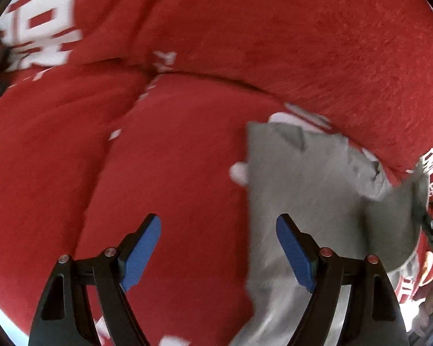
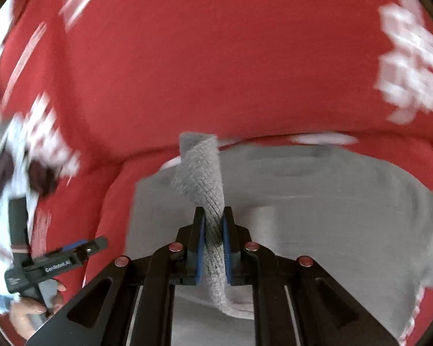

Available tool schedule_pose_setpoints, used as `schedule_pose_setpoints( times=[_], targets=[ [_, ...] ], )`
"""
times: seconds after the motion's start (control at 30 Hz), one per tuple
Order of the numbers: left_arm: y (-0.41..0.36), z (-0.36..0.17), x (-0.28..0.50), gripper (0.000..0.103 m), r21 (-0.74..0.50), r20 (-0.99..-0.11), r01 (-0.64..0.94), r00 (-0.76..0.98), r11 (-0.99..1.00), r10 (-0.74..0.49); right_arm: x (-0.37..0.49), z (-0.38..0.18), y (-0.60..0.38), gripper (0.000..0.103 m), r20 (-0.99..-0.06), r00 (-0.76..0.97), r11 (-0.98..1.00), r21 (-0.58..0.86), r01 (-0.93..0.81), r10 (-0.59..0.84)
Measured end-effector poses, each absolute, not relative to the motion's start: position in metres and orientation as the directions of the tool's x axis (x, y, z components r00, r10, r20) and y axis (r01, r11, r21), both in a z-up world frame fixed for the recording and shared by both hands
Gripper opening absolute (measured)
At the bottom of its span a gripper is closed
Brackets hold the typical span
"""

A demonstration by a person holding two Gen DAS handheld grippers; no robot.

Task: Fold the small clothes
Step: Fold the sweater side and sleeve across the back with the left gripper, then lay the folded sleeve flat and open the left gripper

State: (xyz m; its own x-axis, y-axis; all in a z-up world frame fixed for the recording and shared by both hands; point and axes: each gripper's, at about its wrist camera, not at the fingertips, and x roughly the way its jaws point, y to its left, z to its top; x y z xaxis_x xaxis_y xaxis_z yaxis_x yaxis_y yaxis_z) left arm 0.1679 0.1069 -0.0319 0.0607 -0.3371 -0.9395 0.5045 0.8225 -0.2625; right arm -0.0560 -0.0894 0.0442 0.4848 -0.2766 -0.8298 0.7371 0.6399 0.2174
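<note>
Grey garment (image 2: 317, 201) lies on red blanket (image 2: 216, 72) w/ white print. Right gripper (image 2: 213, 230) clamped tight on a bunched fold of it. Left gripper (image 1: 218, 248) wide apart, nothing held, its right finger over garment's left edge.

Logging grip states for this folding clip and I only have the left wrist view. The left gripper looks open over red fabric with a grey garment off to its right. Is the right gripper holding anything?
Observer: Yes. The right gripper is shut on a fold of the grey garment, pinched between its blue pads.
Operator: Is the pinched part flat or bunched?
Observer: Bunched; a ribbed knit strip sticks up past the fingertips, while the rest lies spread on the red blanket.
Operator: Can you see my gripper from there?
Observer: Yes, the left gripper shows at lower left, off the garment.
</note>
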Motion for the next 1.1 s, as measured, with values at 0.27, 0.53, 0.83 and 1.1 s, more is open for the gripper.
schedule_pose_setpoints(
  times=[0.27,0.53,0.83,1.1],
  targets=[
    [0.047,-0.064,0.191,0.083,-0.225,-0.963,0.557,-0.002,0.799,-0.269,-0.212,0.011,-0.172,0.039,-0.879,0.364,0.175,0.324,0.930,-0.309],
    [0.029,-0.067,0.203,0.081,-0.235,-0.966,0.583,-0.048,0.778,-0.255,-0.196,-0.005,-0.103,0.059,-0.781,0.624,0.132,0.615,0.777,-0.034],
    [0.029,-0.061,0.215,0.015,-0.360,-0.927,0.599,-0.143,0.715,-0.347,-0.031,-0.072,0.001,0.053,-0.675,0.683,0.191,0.736,0.649,0.280],
    [0.044,-0.047,0.234,0.009,-0.358,-0.919,0.639,-0.111,0.681,-0.379,0.002,-0.067,-0.005,0.006,-0.662,0.700,0.217,0.749,0.626,0.266]
  ],
)
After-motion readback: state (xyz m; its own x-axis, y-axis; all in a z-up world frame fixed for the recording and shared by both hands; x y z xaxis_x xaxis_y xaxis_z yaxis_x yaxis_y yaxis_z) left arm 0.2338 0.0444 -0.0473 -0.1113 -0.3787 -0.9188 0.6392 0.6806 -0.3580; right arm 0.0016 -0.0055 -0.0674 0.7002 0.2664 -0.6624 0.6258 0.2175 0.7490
